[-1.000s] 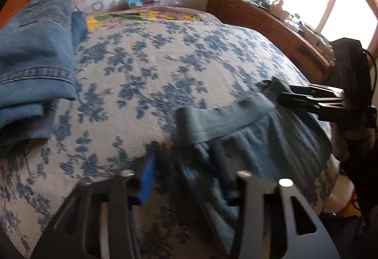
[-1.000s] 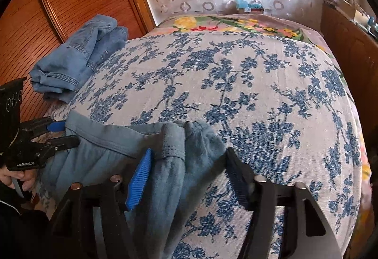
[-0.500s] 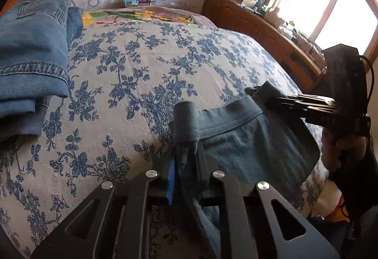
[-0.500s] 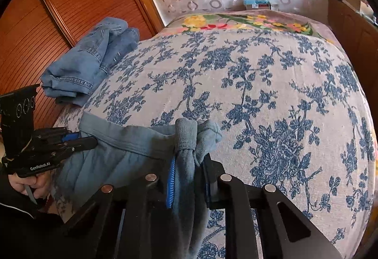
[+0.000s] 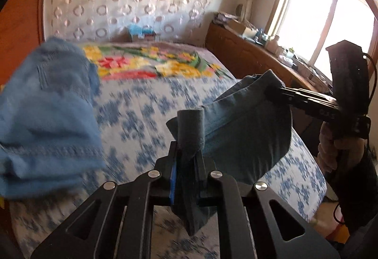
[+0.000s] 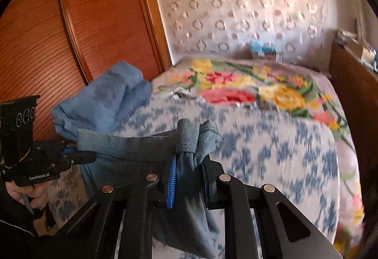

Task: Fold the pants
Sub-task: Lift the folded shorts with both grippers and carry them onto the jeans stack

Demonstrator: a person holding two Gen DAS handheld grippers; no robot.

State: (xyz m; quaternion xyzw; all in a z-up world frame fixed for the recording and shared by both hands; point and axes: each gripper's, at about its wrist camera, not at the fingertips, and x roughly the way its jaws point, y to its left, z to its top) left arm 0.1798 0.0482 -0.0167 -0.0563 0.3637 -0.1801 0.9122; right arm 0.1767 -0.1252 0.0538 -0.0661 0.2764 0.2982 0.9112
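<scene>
Your left gripper point(image 5: 186, 159) is clenched on one bunched corner of the grey-blue pants point(image 5: 241, 138), the cloth rolled up between its fingers and a tail of it drooping below them. Your right gripper point(image 6: 189, 178) is clamped the same way on the opposite corner, a knot of waistband bulging above its blue pad. Between the two claws the waistband point(image 6: 132, 143) hangs as a slack strip clear of the bed, likely so the legs can drop free and straighten before you lay them down to fold.

Beyond and below your fingertips lies the blue-flowered bedspread point(image 5: 146, 117), the open surface where the fold would probably be made. To the left of both claws and farther off, a pile of blue jeans point(image 6: 104, 98) sits at the bed's edge by the wooden wardrobe point(image 6: 70, 23), well apart from the work. Past that, a bright floral blanket point(image 6: 248, 84) covers the head of the bed under the circle-patterned wall.
</scene>
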